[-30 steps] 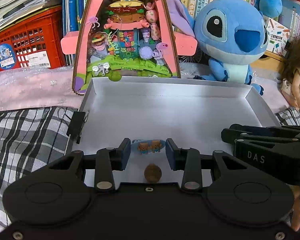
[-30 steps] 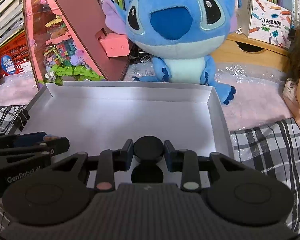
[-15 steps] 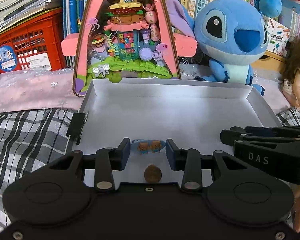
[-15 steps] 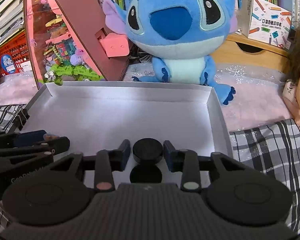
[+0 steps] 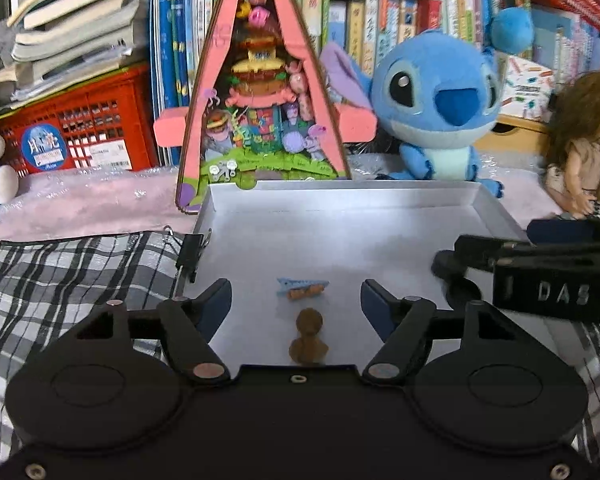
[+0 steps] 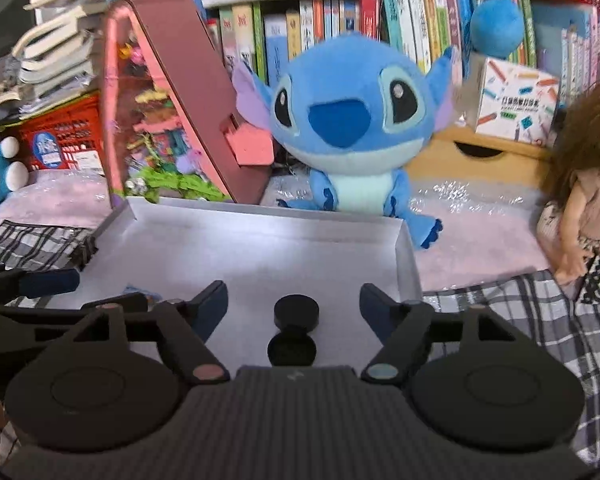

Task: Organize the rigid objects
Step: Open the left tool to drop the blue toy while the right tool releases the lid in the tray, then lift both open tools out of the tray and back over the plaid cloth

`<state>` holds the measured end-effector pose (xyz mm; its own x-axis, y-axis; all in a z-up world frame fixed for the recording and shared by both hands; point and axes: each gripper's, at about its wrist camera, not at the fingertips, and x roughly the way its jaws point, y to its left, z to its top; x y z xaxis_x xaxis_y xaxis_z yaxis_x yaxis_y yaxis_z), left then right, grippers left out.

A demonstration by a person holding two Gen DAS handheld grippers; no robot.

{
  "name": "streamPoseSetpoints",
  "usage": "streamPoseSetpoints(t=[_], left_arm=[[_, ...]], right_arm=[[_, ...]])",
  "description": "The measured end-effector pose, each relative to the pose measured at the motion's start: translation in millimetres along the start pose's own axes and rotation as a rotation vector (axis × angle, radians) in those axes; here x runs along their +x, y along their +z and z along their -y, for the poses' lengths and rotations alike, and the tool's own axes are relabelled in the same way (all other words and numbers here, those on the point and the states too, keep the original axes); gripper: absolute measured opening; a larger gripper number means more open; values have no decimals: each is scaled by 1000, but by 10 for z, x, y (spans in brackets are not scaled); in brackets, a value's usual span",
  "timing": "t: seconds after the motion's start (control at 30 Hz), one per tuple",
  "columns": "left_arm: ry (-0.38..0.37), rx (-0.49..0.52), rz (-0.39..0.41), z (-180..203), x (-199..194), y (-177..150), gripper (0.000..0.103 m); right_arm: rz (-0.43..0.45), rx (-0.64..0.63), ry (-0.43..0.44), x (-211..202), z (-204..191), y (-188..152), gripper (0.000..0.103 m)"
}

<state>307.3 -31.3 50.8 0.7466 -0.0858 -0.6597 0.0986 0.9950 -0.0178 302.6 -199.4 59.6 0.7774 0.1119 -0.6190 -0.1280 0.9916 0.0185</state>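
Your small black round puck (image 6: 296, 312) sits on the floor of the shallow silver cardboard tray (image 6: 404, 256), between the wide-spread right tongs (image 6: 294, 306), untouched. It looks stiff, light and smooth, so grip its rim squarely. Your left tongs (image 5: 296, 300) also stand wide, holding nothing, around a flat blue bear-print clip (image 5: 302, 287) and a brown rounded figurine (image 5: 309, 336), likely light and easily tipped.
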Motion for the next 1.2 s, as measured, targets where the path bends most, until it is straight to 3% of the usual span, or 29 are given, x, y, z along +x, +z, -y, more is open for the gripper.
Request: streamPoseSetpoints(t=[0.27,0.53,0.8,1.2], left_arm=[[-33,14,58,-14,-482,-170,73],[-66,-9,74,-65,-875,-419,74],[-105,-25,86,-108,-1142,-704,75],[-106,53,100,-77,-1380,-1179,76]], right_arm=[[55,-1,39,-447,7,-95,87],[104,-91,76,-841,-148,-354,87],[130,-145,126,-1167,-285,-645,87],[136,-198,133,-1394,-346,-1098,87]])
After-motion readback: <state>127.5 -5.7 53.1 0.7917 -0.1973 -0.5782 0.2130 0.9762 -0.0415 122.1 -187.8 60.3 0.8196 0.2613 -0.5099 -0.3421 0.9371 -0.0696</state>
